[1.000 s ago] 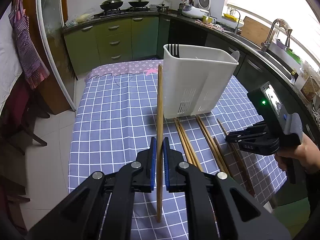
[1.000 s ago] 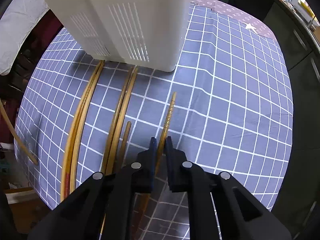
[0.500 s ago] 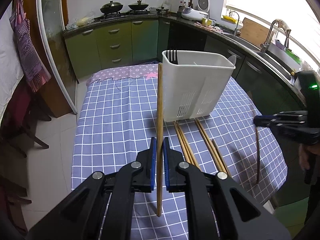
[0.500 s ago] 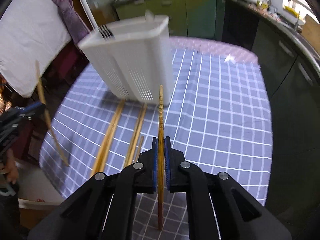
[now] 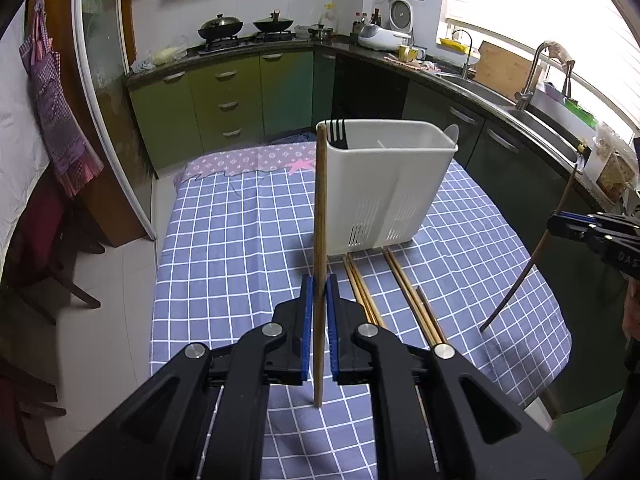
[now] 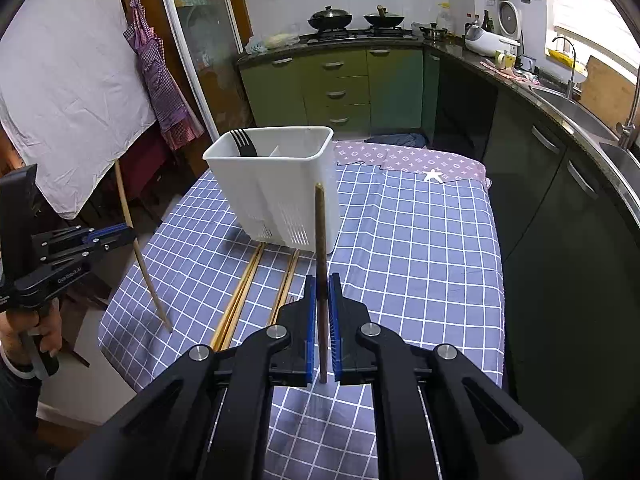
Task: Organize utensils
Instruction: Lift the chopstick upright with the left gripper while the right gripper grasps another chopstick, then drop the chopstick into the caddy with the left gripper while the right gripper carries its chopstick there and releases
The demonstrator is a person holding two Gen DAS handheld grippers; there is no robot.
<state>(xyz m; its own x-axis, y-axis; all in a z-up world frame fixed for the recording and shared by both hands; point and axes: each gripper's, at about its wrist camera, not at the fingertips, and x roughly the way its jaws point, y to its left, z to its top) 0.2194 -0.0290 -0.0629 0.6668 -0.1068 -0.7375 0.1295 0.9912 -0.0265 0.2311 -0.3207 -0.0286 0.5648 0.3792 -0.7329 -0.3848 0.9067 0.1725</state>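
A white utensil caddy (image 5: pixel 390 184) (image 6: pixel 280 184) stands on the checked tablecloth with a black fork (image 5: pixel 336 134) (image 6: pixel 243 142) in it. My left gripper (image 5: pixel 318 292) is shut on a light wooden chopstick (image 5: pixel 320 208), held upright above the table; it also shows in the right wrist view (image 6: pixel 138 248). My right gripper (image 6: pixel 322 292) is shut on a darker chopstick (image 6: pixel 320 240), held upright; it also shows in the left wrist view (image 5: pixel 532 264). Several chopsticks (image 5: pixel 404 292) (image 6: pixel 256 280) lie on the cloth in front of the caddy.
The table (image 5: pixel 240 248) has its front edge close below both grippers. Green kitchen cabinets (image 5: pixel 224 100) and a counter with a sink (image 5: pixel 532 116) run behind and to the right. A chair (image 5: pixel 44 248) stands left of the table.
My right gripper has closed on a chopstick from the cloth and lifted it upright, away from the table. My left gripper has drawn back a little, its chopstick still held.
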